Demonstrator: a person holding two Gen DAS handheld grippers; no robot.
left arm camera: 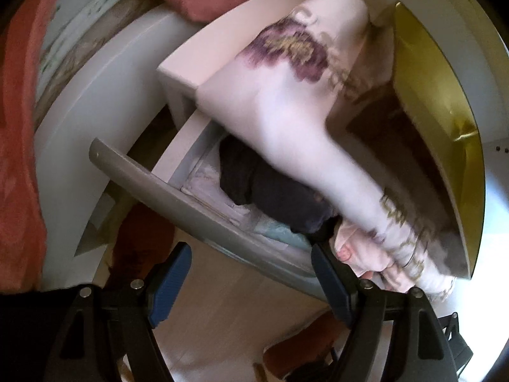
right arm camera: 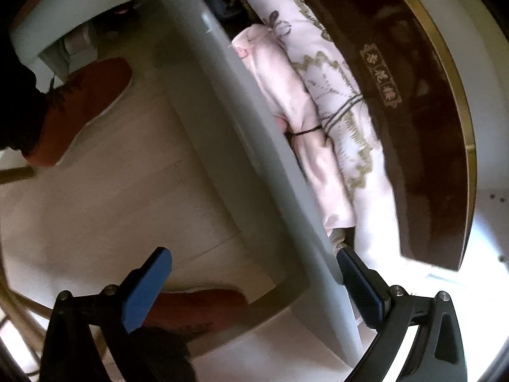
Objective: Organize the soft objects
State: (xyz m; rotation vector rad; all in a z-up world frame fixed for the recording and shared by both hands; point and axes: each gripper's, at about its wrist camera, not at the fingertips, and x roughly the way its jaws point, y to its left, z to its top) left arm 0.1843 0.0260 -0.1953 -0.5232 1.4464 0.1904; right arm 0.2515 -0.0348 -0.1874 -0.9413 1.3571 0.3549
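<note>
Open grey-fronted drawer [left arm camera: 178, 191] held folded soft items: dark navy garment [left arm camera: 273, 191], pale folded linens [left arm camera: 219, 187] beneath, pink cloth [right arm camera: 286, 102] against the front panel, floral-print white fabric [right arm camera: 343, 117] just beside it.

1. A home, probably a bedroom, is indicated, though both views are blurred.
2. An open grey-fronted drawer [left arm camera: 191, 203] is seen filled with folded clothes [left arm camera: 273, 191].
3. Pale floorboards [right arm camera: 105, 203] and a coral blanket [left arm camera: 19, 127] are shown.
</note>
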